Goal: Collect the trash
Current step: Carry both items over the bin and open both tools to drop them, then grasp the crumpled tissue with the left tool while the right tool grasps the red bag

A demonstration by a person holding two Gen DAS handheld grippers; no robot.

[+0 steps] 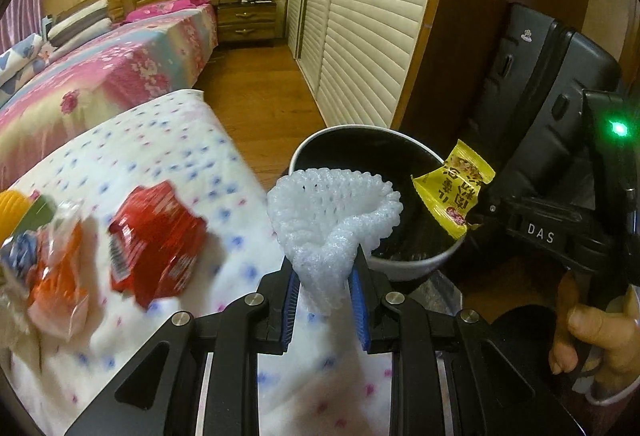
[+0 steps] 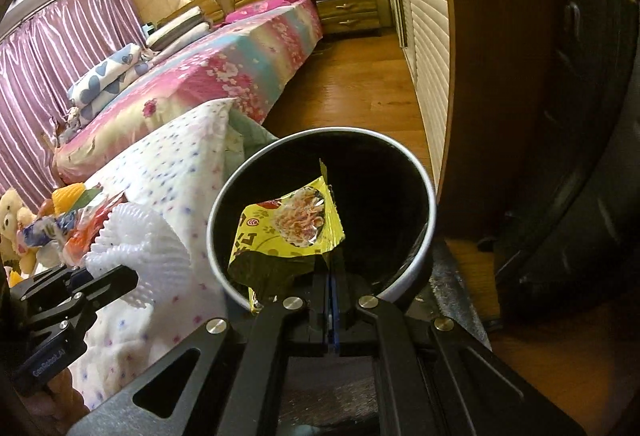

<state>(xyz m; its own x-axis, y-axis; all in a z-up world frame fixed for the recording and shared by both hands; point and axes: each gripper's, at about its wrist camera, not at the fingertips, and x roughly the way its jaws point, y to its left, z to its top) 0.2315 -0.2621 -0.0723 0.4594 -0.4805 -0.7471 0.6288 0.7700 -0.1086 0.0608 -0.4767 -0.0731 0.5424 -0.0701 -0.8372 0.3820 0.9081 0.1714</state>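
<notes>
Holding the yellow snack wrapper (image 2: 288, 224) in the pinched-tight right gripper (image 2: 332, 300) directly over the black trash bin (image 2: 424, 195), nearer than the left gripper (image 1: 326, 276) clamping white foam netting (image 1: 332, 211) at the bin's near-left rim.

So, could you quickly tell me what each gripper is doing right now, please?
Left gripper: shut on the foam net.
Right gripper: shut on the yellow wrapper, over the bin.
</notes>
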